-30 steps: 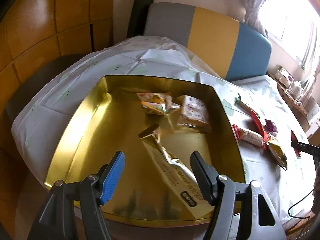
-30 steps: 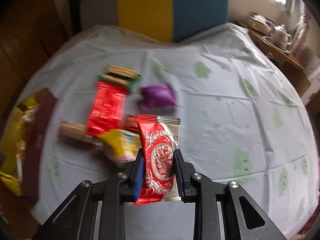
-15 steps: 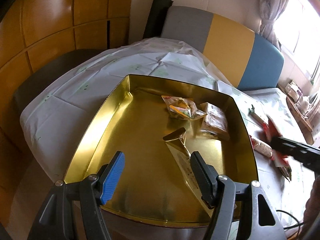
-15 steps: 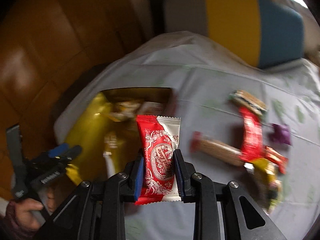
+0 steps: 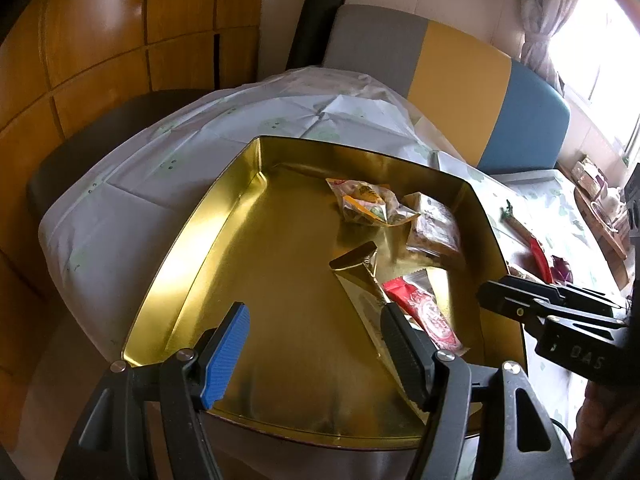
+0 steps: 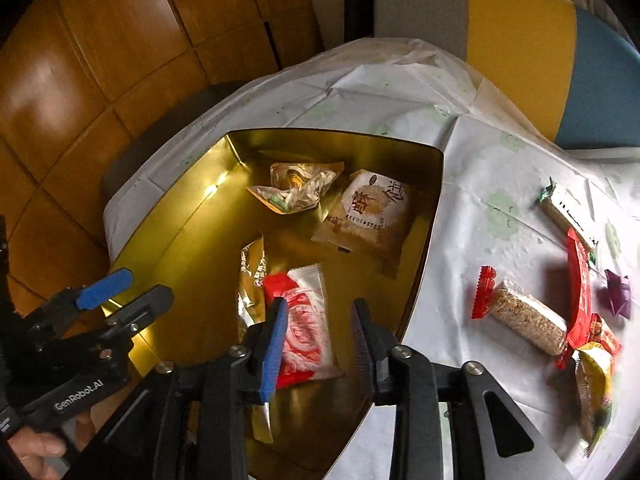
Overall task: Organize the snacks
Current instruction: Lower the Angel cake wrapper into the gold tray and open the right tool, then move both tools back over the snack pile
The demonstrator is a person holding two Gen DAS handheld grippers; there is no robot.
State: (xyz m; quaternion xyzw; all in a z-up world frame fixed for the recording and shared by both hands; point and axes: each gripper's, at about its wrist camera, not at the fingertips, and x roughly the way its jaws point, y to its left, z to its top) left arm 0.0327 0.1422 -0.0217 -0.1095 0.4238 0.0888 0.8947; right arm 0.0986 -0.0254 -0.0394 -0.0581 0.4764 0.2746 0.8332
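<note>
A gold tin tray holds a clear nut bag, a brown cookie pack and a long gold packet. A red and white snack pack lies in the tray, on the gold packet. My right gripper is open right above it, apart from it. My left gripper is open and empty over the tray's near edge. On the cloth to the right lie a sesame bar, a red bar, a green-ended bar, a purple candy and a yellow pack.
The table has a white cloth with green prints. A bench back in grey, yellow and blue stands behind it. Wooden wall panels are on the left. A side table with a teapot is at the far right.
My right gripper swung from the snack pile to over the tray, opened and let go of the red and white pack, which now lies in the tray. The left gripper stayed open.
</note>
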